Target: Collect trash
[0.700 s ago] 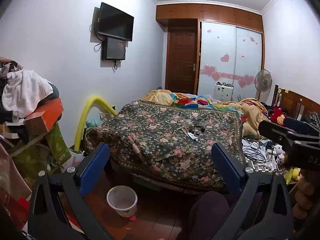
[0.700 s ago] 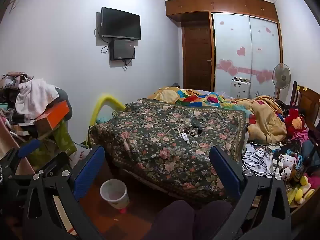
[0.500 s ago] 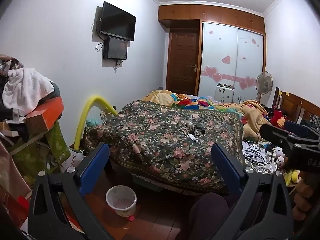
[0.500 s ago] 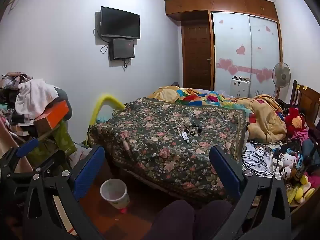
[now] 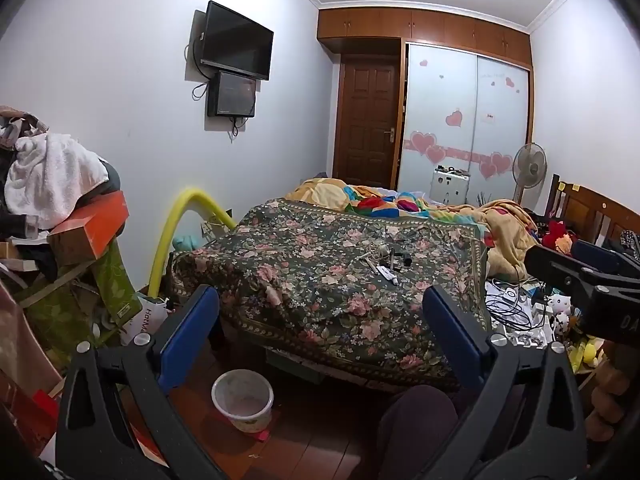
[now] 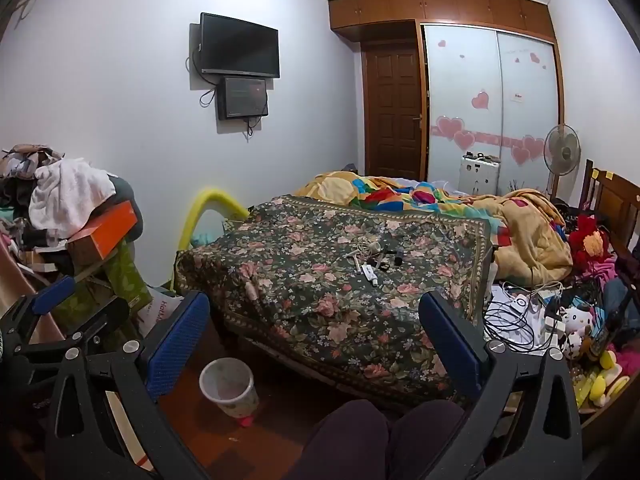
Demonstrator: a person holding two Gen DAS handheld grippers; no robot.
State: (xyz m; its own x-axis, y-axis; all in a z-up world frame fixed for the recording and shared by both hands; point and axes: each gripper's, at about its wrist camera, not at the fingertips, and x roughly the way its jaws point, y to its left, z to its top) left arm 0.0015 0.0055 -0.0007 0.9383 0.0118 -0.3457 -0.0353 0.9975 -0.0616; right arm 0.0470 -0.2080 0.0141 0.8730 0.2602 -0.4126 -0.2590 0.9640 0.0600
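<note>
Your left gripper (image 5: 320,320) and right gripper (image 6: 314,320) are both spread wide, empty; small scattered trash (image 6: 374,262) lies on the floral bedspread (image 6: 320,280).

Small items (image 5: 384,262) lie clustered on bedspread (image 5: 320,280) mid-bed. Bin (image 5: 243,400) stands on floor before bed's foot, left of centre. Clutter pile (image 5: 60,216) at left. Cables (image 6: 516,320) right of bed. Wardrobe (image 5: 464,120) behind bed.

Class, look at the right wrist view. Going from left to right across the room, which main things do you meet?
White towel → orange box → yellow tube → bin → small items on the flowered blanket → cables → fan.
</note>
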